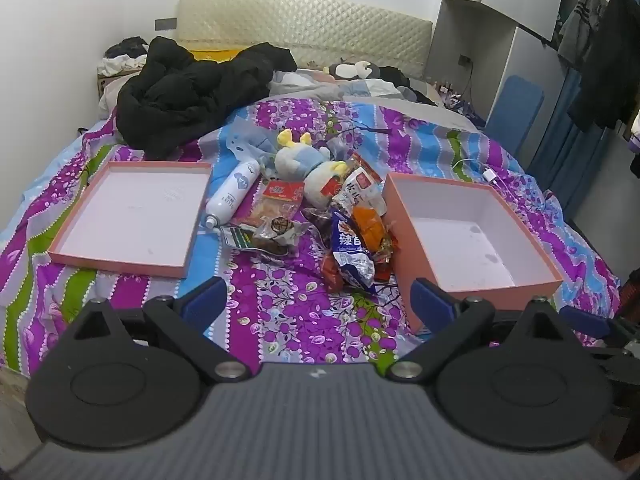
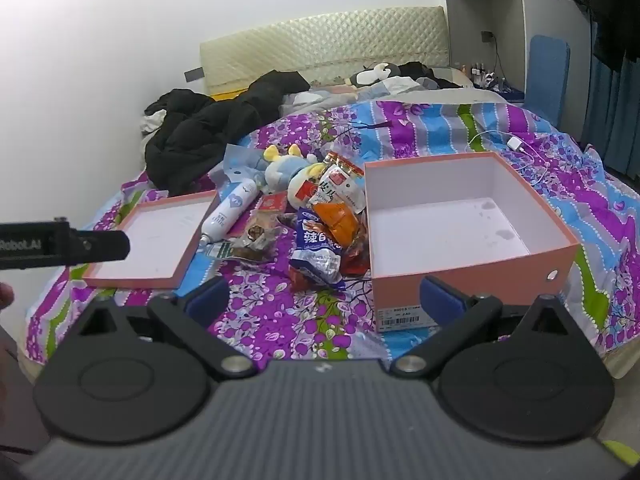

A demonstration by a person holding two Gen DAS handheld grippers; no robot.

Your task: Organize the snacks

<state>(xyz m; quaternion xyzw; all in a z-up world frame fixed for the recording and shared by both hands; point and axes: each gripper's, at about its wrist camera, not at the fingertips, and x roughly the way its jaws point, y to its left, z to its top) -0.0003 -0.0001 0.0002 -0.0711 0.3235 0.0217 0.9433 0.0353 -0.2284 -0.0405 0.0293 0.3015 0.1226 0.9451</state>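
Nothing has been picked up yet, so my guess is the step in hand is choosing the first snack and where it goes.

The bed (image 1: 304,320) has the deep box (image 2: 460,216) at about 3 o'clock of the pile and the shallow lid (image 1: 132,212) at 9 o'clock, both bare inside. The snack pile (image 1: 348,232) sits between them, just beside the box's near corner.

Mixed into it at 12 o'clock is a plush toy (image 1: 308,168) and at 10 o'clock a white bottle (image 1: 232,192), so leave those alone.

I'd start with the blue packet (image 2: 316,256), since it's on the near edge with nothing on top, and the box is right there.

Left gripper (image 1: 316,300) and right gripper (image 2: 324,300) both hang at the near edge with jaws spread wide, holding nothing. Crinkly bags slip, so pinch the sealed edge rather than the puffy middle.
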